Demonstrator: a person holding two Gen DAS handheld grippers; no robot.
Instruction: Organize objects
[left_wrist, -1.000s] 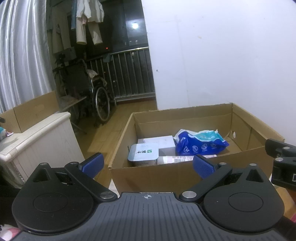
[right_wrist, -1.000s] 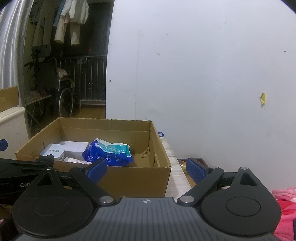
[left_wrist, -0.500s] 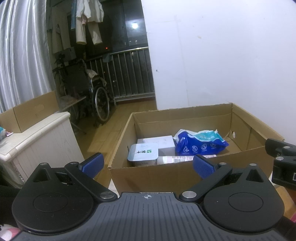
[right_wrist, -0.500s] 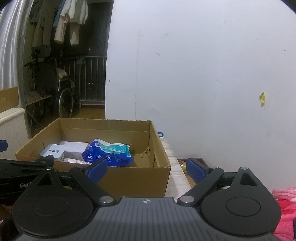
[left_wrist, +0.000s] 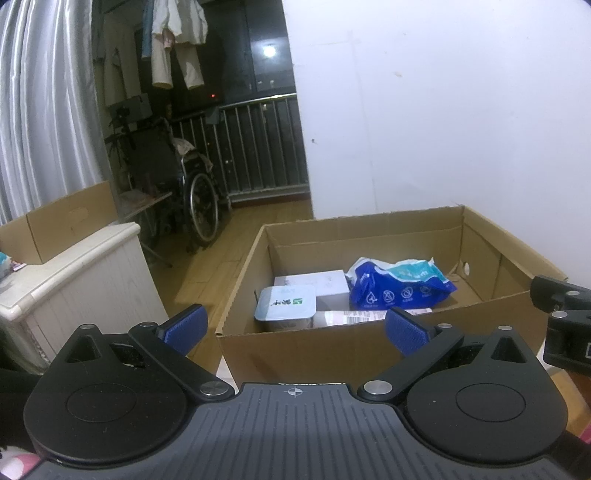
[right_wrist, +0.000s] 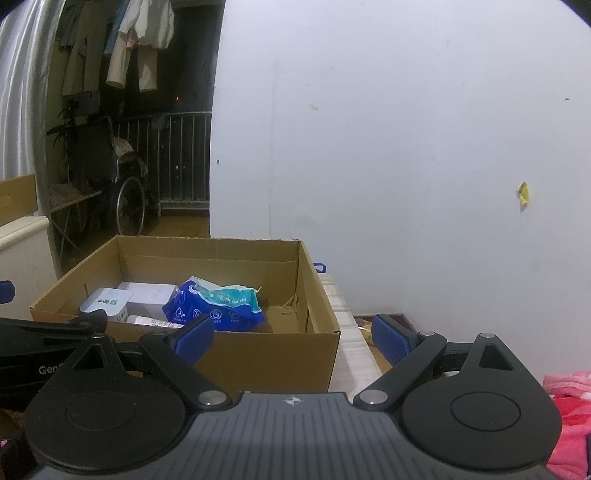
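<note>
An open cardboard box (left_wrist: 332, 347) (right_wrist: 258, 350) stands ahead of both grippers. Inside lie a blue plastic pack (left_wrist: 399, 284) (right_wrist: 218, 304), a white tub with a pale blue lid (left_wrist: 286, 306) (right_wrist: 105, 301), a white carton (left_wrist: 317, 282) (right_wrist: 147, 293) and a labelled tube (left_wrist: 354, 315) (right_wrist: 155, 322). My left gripper (left_wrist: 295, 328) is open and empty, just short of the box's near wall. My right gripper (right_wrist: 293, 339) is open and empty too, level with the box's right corner. Part of the right gripper's body shows at the left wrist view's right edge.
A white wall rises behind the box. A cream cabinet (left_wrist: 74, 280) with another cardboard box (left_wrist: 62, 221) is at the left. A wheelchair (left_wrist: 177, 192) stands by a railing at the back. Pink cloth (right_wrist: 569, 402) lies at the lower right.
</note>
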